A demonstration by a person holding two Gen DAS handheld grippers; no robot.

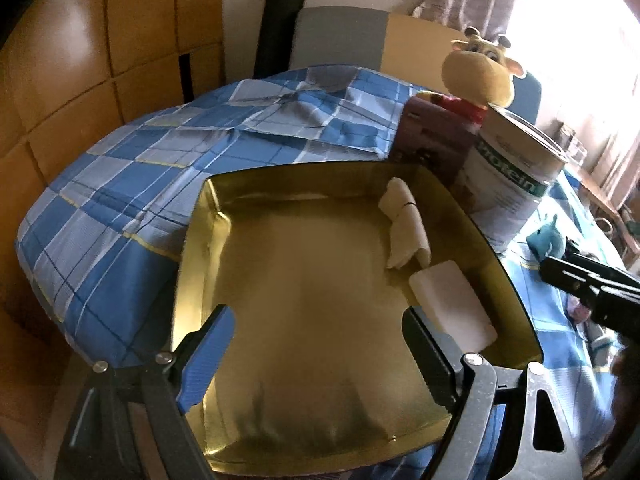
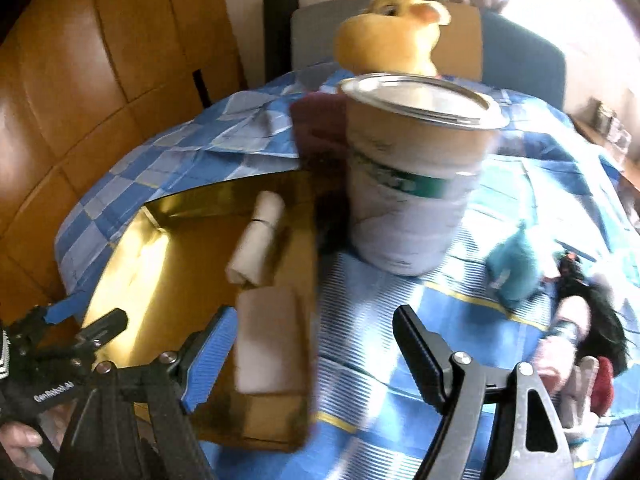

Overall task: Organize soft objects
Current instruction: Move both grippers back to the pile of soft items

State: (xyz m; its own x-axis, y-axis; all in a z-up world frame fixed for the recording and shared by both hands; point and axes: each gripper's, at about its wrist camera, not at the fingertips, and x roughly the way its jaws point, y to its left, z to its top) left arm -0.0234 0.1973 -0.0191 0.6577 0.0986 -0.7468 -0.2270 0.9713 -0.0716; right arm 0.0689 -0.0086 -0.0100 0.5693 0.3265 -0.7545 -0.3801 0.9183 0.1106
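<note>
A gold tray [image 1: 192,240] lies on the blue checked cloth. Inside it, along its right side, are a rolled white cloth [image 1: 404,224] and a white sponge block [image 1: 452,304]. They also show in the right wrist view: the roll [image 2: 256,236], the sponge [image 2: 268,344], the tray [image 2: 132,264]. My left gripper [image 1: 316,356] is open and empty above the tray's near end. My right gripper [image 2: 312,356] is open and empty above the tray's right rim. A small teal plush [image 2: 514,268] and a dark-haired doll [image 2: 588,320] lie on the cloth to the right. A yellow giraffe plush [image 2: 392,32] stands at the back.
A large white protein tin [image 2: 412,176] stands right of the tray, with a maroon box [image 1: 432,140] behind it. The left gripper shows at the left edge of the right wrist view [image 2: 80,344]. A chair back [image 1: 340,36] and wooden panels [image 1: 80,80] lie beyond the table.
</note>
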